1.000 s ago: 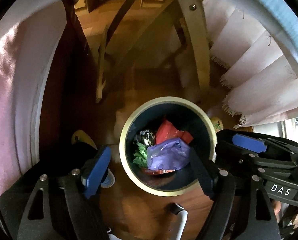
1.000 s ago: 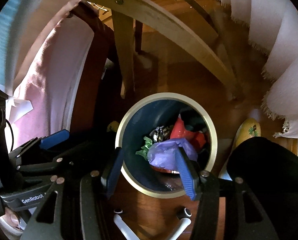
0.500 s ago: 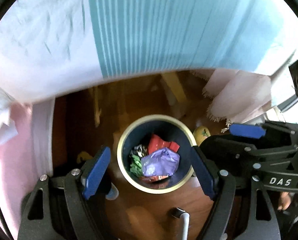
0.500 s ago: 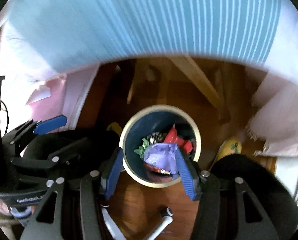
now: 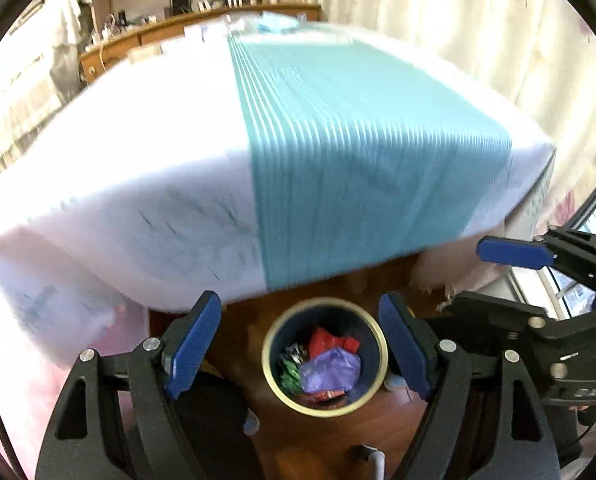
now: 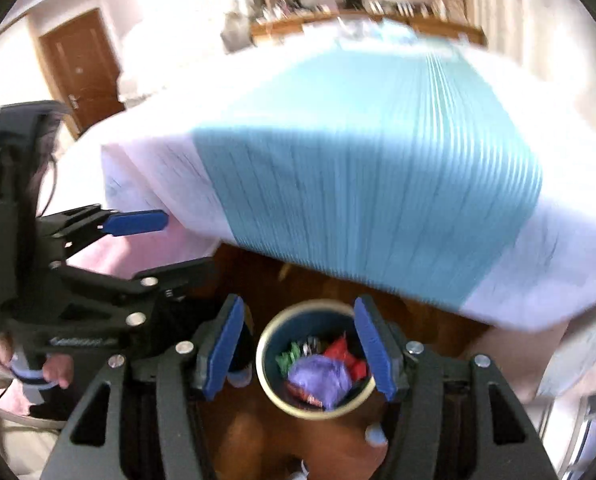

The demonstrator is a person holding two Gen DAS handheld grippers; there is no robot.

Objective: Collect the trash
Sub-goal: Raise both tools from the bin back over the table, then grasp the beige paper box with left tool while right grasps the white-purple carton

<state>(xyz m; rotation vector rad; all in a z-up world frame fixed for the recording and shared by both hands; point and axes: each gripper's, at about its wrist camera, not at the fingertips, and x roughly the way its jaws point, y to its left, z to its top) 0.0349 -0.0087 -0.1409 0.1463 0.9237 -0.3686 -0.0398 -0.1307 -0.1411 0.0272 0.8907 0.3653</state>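
Teal and white striped cloth [image 5: 337, 152] fills the upper half of the left wrist view, draped over the counter and hanging down across the middle of the frame, blurred. Below its edge, at lower centre, a round bin [image 5: 324, 404] with a pale rim stands on the brown wooden floor [image 5: 313, 444]. Inside it lie a purple wrapper [image 5: 331, 370], a red wrapper [image 5: 327, 338] and a green wrapper [image 5: 290, 372]. The left claw [image 5: 299, 344] frames the bin with its blue pads spread wide apart and nothing between them. At right, the right claw [image 5: 513, 254] shows side-on, one blue pad pointing left. A shelf with small items [image 5: 202, 4] runs along the top, and pale curtains [image 5: 477, 20] hang at upper right.

From the right wrist view the same cloth [image 6: 377, 168] covers the upper right, overhanging the floor [image 6: 258, 440]. The bin [image 6: 272, 392] sits at lower centre, the purple wrapper [image 6: 317, 376] on top, the red [image 6: 343, 354] and green [image 6: 288, 360] behind it. The right claw [image 6: 298, 350] stands parted and empty. At left the left claw [image 6: 134, 222] is held by a hand [image 6: 56, 372]. A brown door [image 6: 82, 68] stands at upper left.
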